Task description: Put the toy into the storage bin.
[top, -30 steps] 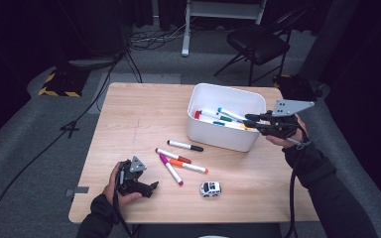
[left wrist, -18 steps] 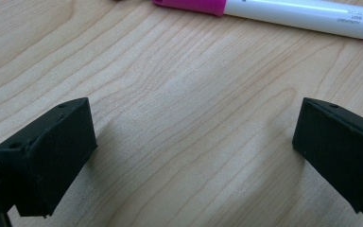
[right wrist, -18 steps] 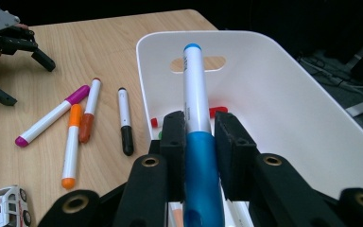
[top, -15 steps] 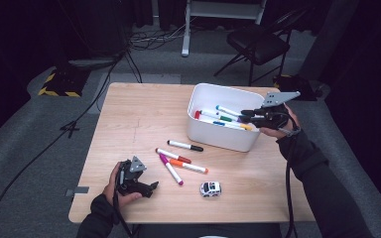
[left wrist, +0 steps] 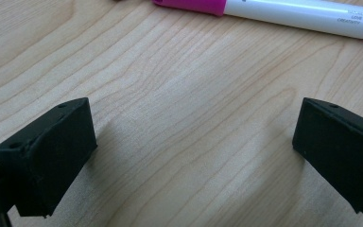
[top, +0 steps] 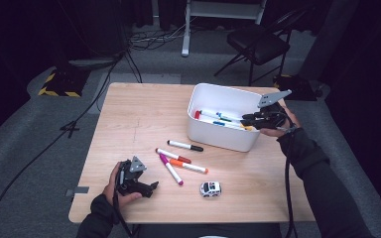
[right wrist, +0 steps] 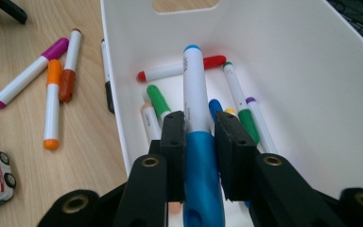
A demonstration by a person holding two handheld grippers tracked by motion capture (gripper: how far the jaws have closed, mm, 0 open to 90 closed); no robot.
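From up high, the right gripper [top: 248, 119] hangs over the near right end of the white bin [top: 204, 134], which sits toward the table's [top: 129, 119] far right corner, while the left gripper [top: 149, 187] rests by the near left edge, with four loose markers and a toy car [top: 210, 188] mid-table. The left gripper view has its jaws spread wide over bare wood, nothing between them, a pink-capped marker [left wrist: 283, 12] lying just beyond. In the right gripper view the jaws are pinched tight on a blue marker [right wrist: 196, 142], pointing into the bin above the other markers on its floor.
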